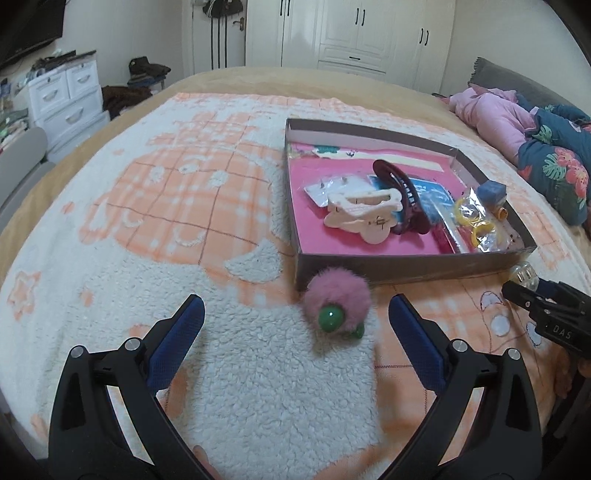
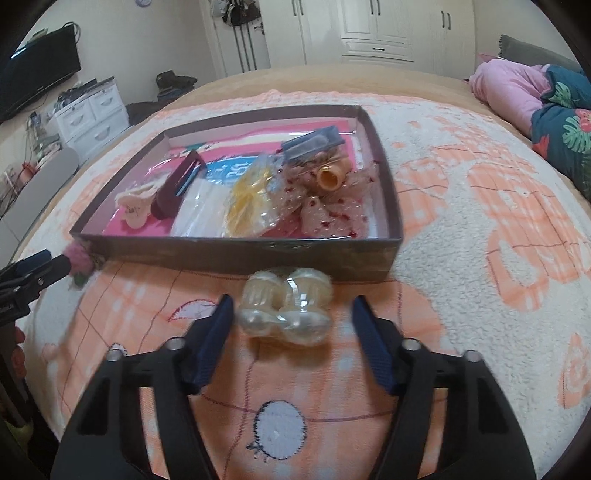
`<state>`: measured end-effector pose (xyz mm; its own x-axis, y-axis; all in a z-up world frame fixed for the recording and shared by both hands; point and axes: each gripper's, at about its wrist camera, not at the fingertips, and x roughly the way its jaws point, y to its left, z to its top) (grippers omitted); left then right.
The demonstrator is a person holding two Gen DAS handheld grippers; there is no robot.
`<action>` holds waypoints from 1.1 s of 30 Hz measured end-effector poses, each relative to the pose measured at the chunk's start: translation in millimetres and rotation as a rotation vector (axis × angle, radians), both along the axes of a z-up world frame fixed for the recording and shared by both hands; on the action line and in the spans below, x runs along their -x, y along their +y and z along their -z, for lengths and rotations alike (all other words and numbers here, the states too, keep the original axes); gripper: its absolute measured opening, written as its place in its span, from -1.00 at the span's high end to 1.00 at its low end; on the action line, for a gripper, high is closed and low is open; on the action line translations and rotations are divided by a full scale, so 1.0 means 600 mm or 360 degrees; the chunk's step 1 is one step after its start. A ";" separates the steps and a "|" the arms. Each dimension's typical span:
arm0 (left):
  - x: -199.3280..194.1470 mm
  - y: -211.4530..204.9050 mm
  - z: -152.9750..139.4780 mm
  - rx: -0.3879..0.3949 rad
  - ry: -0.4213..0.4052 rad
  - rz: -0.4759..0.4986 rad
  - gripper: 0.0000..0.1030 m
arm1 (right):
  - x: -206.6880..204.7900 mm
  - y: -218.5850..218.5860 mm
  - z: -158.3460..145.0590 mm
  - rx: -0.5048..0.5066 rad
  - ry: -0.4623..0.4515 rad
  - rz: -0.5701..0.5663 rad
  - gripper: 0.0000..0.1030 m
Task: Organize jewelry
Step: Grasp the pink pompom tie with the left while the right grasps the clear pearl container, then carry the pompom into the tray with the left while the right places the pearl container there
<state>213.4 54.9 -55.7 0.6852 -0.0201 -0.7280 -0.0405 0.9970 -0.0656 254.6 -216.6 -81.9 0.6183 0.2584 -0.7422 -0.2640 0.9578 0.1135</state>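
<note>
Pearly hair clip [image 2: 283, 309], wrapped in clear film, lying on blanket [image 1: 147, 206] just in front of box's near wall, between fingers of right gripper [image 2: 291, 314]. Fingers spread, left pad close beside clip, right pad still apart from it: not pinching yet. Placed astride the clip probably so a squeeze takes it across its width.

Pink pompom hair tie [image 1: 337, 301] with 2 green beads, resting on blanket against near corner of box [image 1: 406, 264]. Ahead of left gripper [image 1: 295, 314], roughly on its midline, slightly beyond the tips. Fingers spread wide, nothing between pads. Looks lined up for a grab too, 1 item per hand.

Shallow dark box with pink lining, already holding sorted pieces: cream claw clip [image 1: 364, 214], dark red claw clip [image 1: 400, 195], bagged yellow rings [image 1: 476, 221], small blue cube [image 1: 491, 192], plus plastic packets. Both loose items sitting outside it, so likely the last to go in, each close to the wall for a short lift over.

Beyond, bed with pink and floral bedding [image 1: 535, 147] at right, white drawers [image 1: 66, 99] and wardrobe [image 1: 354, 33] at back.
</note>
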 end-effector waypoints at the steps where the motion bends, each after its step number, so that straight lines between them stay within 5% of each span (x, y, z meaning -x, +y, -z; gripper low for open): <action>1: -0.001 0.000 0.003 0.0007 0.0008 0.0004 -0.78 | 0.002 0.004 0.000 0.0012 -0.0008 -0.0016 0.09; 8: -0.013 -0.004 0.015 0.0067 0.0044 0.0043 -0.73 | 0.017 0.028 -0.004 -0.0006 -0.0022 -0.0145 0.19; 11: -0.015 -0.009 0.016 0.0068 0.0041 0.0058 -0.40 | 0.027 0.043 -0.008 -0.0008 -0.0031 -0.0209 0.19; 16: -0.015 -0.020 0.015 0.0069 0.0045 0.0102 0.54 | 0.034 0.053 -0.015 -0.0016 -0.0037 -0.0254 0.19; 33: 0.007 -0.066 -0.042 0.0120 -0.0091 0.0254 0.58 | 0.051 0.035 -0.079 -0.0167 -0.0157 -0.0264 0.19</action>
<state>208.9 15.5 -30.8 0.7090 -0.1850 -0.6805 0.1239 0.9827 -0.1379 223.8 -195.4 -34.5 0.6294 0.4350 -0.6440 -0.4316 0.8848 0.1758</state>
